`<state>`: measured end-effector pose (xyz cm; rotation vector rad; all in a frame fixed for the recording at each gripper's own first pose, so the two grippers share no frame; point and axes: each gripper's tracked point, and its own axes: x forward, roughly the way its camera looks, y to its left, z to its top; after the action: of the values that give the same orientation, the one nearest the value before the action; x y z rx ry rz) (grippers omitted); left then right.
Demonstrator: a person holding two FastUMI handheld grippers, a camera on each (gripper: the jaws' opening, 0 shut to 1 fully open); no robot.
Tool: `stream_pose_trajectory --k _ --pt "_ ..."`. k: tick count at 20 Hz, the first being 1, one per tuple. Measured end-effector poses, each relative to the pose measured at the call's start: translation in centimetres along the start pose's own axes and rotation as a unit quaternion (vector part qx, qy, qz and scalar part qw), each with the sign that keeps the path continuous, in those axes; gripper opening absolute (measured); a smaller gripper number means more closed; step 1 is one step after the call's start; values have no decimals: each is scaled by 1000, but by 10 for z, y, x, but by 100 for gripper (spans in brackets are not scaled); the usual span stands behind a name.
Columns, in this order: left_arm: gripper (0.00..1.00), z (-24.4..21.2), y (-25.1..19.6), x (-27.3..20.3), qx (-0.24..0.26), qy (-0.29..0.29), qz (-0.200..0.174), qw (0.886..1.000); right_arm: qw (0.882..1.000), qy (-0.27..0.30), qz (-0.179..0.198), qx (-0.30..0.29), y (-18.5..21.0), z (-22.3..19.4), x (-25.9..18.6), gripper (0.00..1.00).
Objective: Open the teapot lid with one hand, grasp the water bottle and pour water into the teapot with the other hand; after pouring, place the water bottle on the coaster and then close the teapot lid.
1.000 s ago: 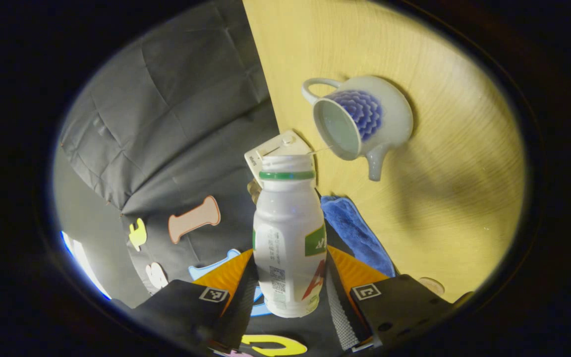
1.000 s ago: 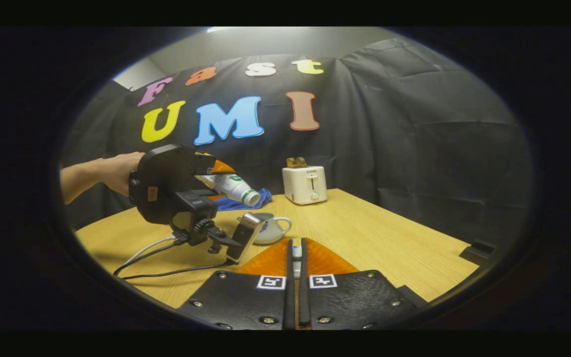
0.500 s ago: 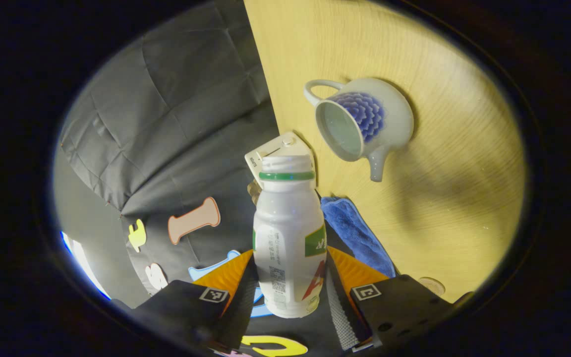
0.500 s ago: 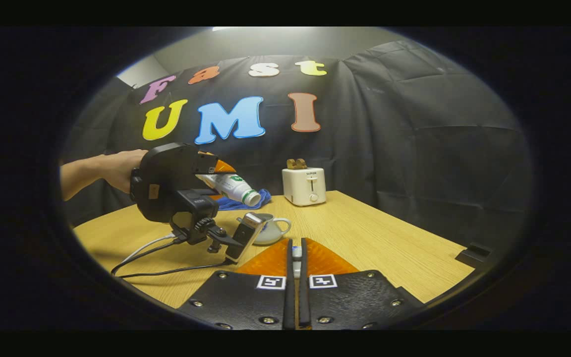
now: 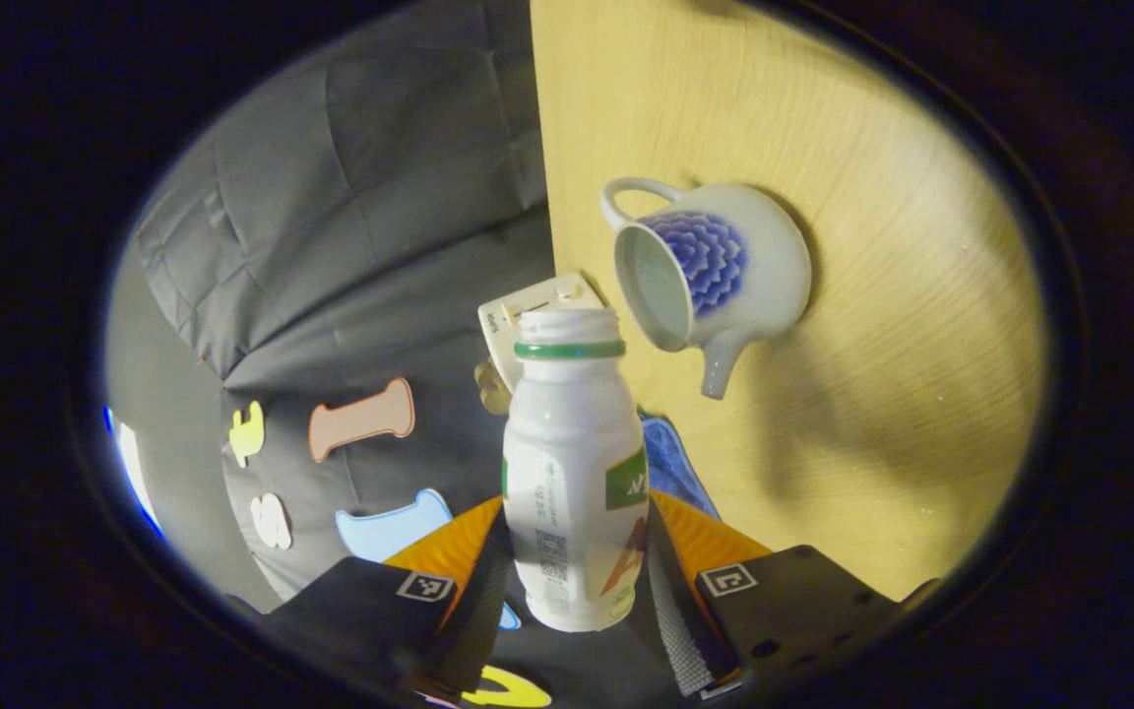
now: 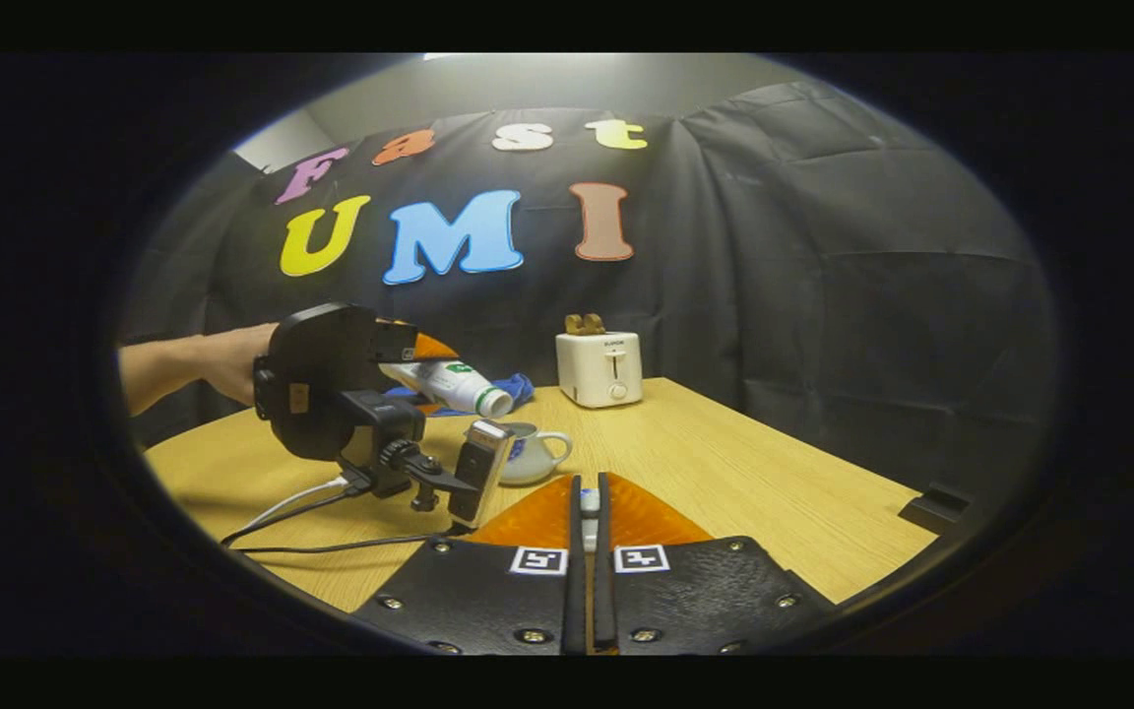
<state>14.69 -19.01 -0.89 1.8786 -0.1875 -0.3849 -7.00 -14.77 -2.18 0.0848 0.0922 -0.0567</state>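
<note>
The left tool has both fingers pressed against the sides of the water bottle, which is uncapped with a green ring at its neck. In the right gripper view the bottle is tipped nearly level, its mouth aimed down toward the teapot and held above it — a hand grips the tool from behind. The teapot stands on the wooden surface with its top open, the blue flower pattern on its side, handle and spout at opposite sides. A blue cloth lies just beyond the bottle, and a white toaster stands near the back wall. The right tool is held low over the surface, its fingers almost together on a small pale piece — likely the lid, though too little shows to tell.
</note>
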Motion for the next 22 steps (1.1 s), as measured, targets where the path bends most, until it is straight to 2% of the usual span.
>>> stream_pose_trajectory --k 2,3,5,6,7,8,10,11,13,14,17,18,19,20,22 --pt "75 3 -8 -2 -33 -7 -4 999 1000 -1 5 -1 3 2 2 3" --pt "82 3 -11 -3 -44 -8 -4 999 1000 -2 9 -2 6 3 2 3" --pt "82 3 -15 -4 -68 -11 -1 998 1000 -7 14 -8 9 6 1 3" --pt "75 2 -19 -3 -84 -11 -5 996 1000 -10 16 -11 10 10 2 4" --pt "75 1 -21 -3 -100 -12 -6 995 1000 -11 18 -14 11 11 2 3" --pt "82 -2 -22 -5 -114 -10 -3 993 1000 -13 21 -14 11 13 2 3" --pt "82 -8 -24 -10 -149 -8 2 989 1000 -13 26 -10 11 17 5 0" --pt "75 -12 -24 -13 -172 -7 7 985 999 -11 29 -8 12 17 8 3" --pt "79 -18 -18 -24 -228 -8 35 973 999 -11 32 -6 11 21 14 3" --pt "75 -22 -21 -30 -259 -9 39 965 999 -8 34 -4 11 22 17 3" --pt "74 -33 -27 -42 -318 2 46 947 999 -3 45 5 19 23 23 3" --pt "81 -38 -28 -47 -334 2 52 941 999 -4 46 3 22 25 26 4" --pt "82 -41 -31 -50 -351 5 51 935 999 -4 48 -2 25 26 30 4" --pt "74 -45 -33 -54 -369 7 53 928 999 -4 53 -5 29 28 34 4" --pt "74 -52 -38 -59 -394 16 55 917 998 -8 64 -11 39 33 41 3"
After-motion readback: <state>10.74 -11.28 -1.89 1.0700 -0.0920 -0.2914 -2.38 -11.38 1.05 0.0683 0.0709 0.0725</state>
